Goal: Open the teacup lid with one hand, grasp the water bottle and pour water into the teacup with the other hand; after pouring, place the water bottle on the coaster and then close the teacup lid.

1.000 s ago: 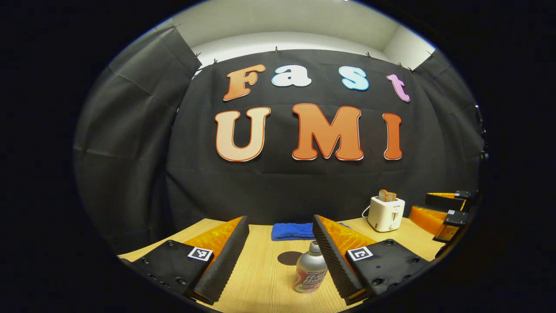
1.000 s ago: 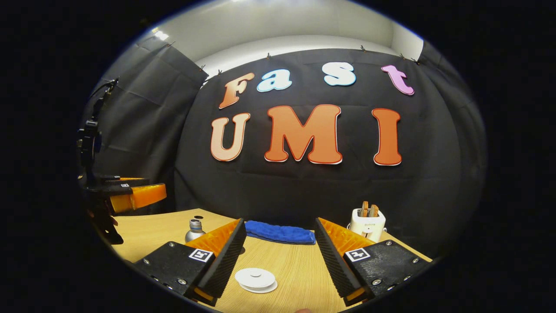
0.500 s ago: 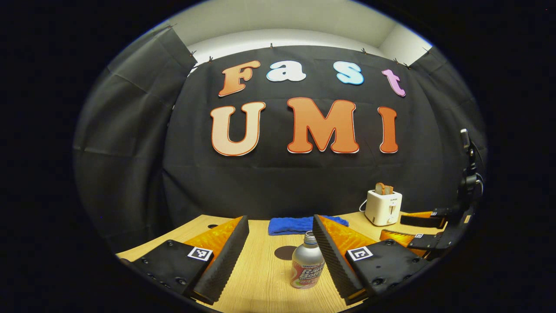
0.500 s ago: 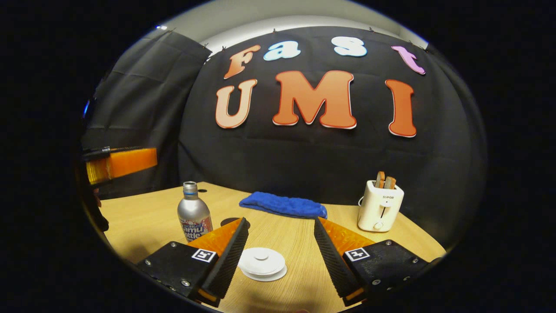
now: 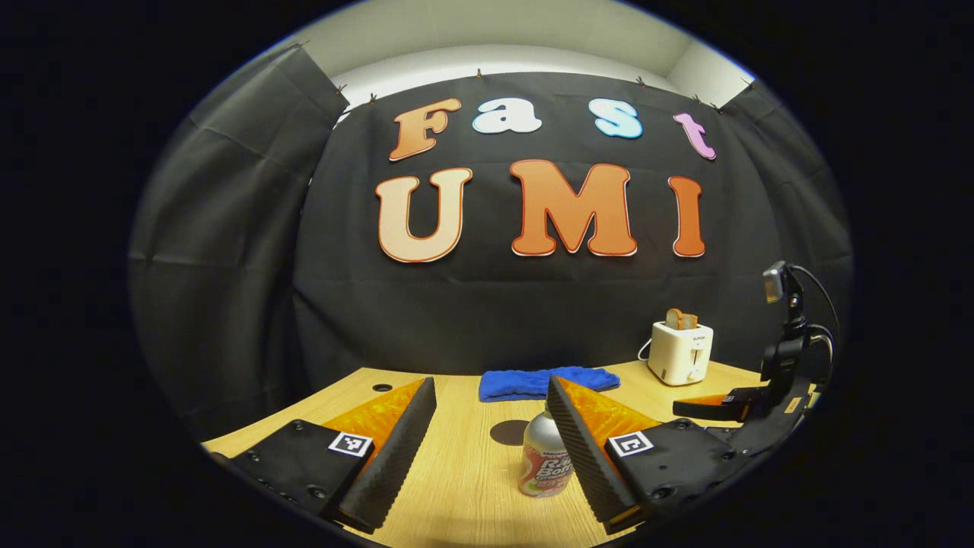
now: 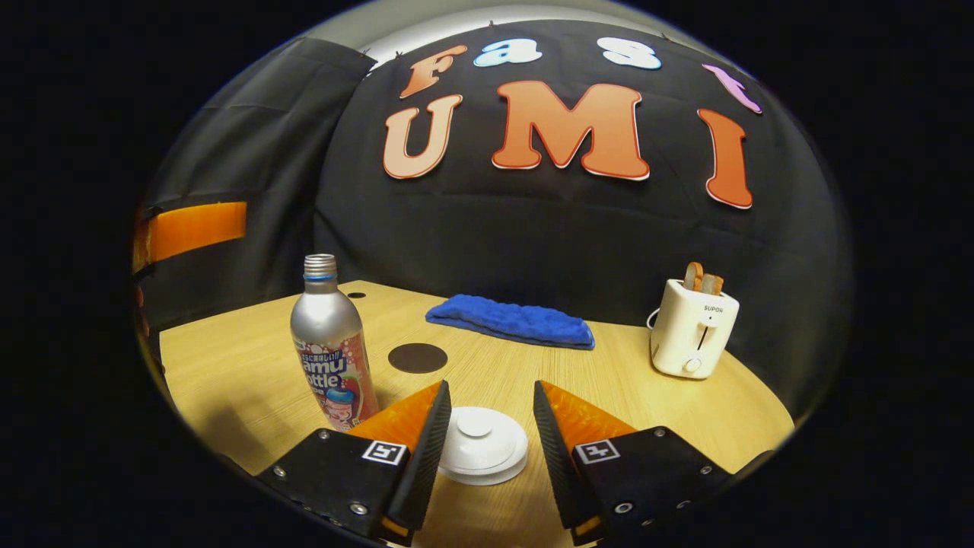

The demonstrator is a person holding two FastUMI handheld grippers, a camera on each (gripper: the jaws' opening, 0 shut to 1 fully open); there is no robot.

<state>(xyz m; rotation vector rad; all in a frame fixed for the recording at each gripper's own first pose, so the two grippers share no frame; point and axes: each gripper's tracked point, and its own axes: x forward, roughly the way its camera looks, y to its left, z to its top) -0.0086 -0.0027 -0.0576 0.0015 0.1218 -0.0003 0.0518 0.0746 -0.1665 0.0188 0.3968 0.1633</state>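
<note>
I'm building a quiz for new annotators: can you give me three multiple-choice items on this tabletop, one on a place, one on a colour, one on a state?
1. Where is the dark round coaster?
A. Under the white toaster
B. On the bare wooden table, between the silver metal bottle and the folded blue cloth
C. On the white round teacup lid

2. What colour is the folded cloth?
A. Blue
B. Red
C. Green

3. How do the right gripper's jaws stand?
A. Shut on the lid
B. Shut on the bottle
C. Open, either side of the lid

Answers: B, the coaster lies bare beyond the bottle; A, plainly blue; C, gaps show beside the lid.
</note>
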